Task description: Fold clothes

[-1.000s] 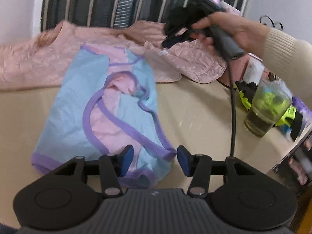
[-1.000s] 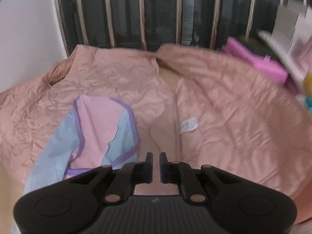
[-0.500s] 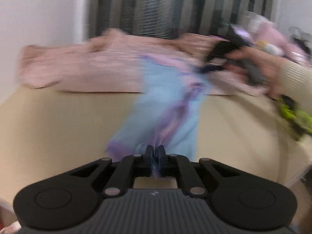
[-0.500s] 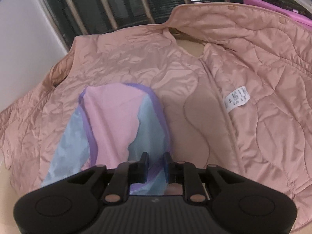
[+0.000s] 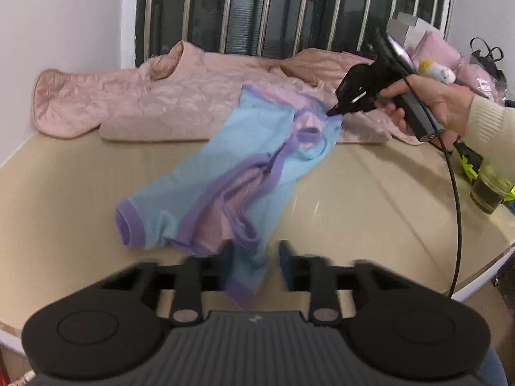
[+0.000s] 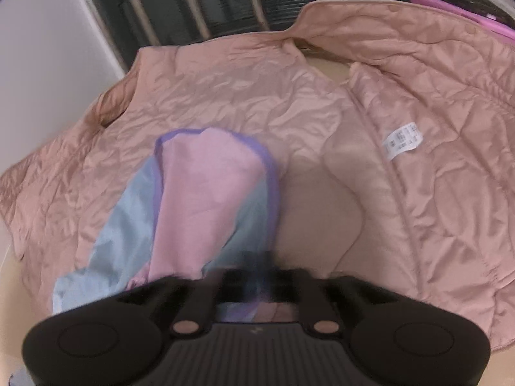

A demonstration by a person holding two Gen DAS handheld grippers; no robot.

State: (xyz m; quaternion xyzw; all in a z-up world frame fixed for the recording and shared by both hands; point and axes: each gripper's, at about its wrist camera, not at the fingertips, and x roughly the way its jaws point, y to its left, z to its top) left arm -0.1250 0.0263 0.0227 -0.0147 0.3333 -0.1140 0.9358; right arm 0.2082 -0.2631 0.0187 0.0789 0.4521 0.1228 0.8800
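Note:
A small light-blue and pink garment [image 5: 244, 167] with purple trim lies crumpled on the beige table [image 5: 354, 193], its far end resting on a pink quilted jacket [image 5: 145, 103]. My left gripper [image 5: 254, 257] is open and blurred; the near purple hem lies loosely between its fingers. A hand [image 5: 441, 103] holds my right gripper [image 5: 334, 113] at the garment's far corner, its jaws closing on the cloth. In the right wrist view the right gripper [image 6: 260, 267] is blurred, pinching the garment [image 6: 206, 193] over the jacket [image 6: 418, 177].
A glass of yellowish liquid [image 5: 487, 189] stands near the table's right edge beside neon-green items. A black cable [image 5: 457, 209] hangs from the right gripper. Pink bags and boxes [image 5: 434, 51] crowd the back right. A barred window [image 5: 289, 6] backs the table.
My left gripper was shut on the near hem half a second ago; its fingers now stand apart. My right gripper sank onto the garment's far corner and closed on it.

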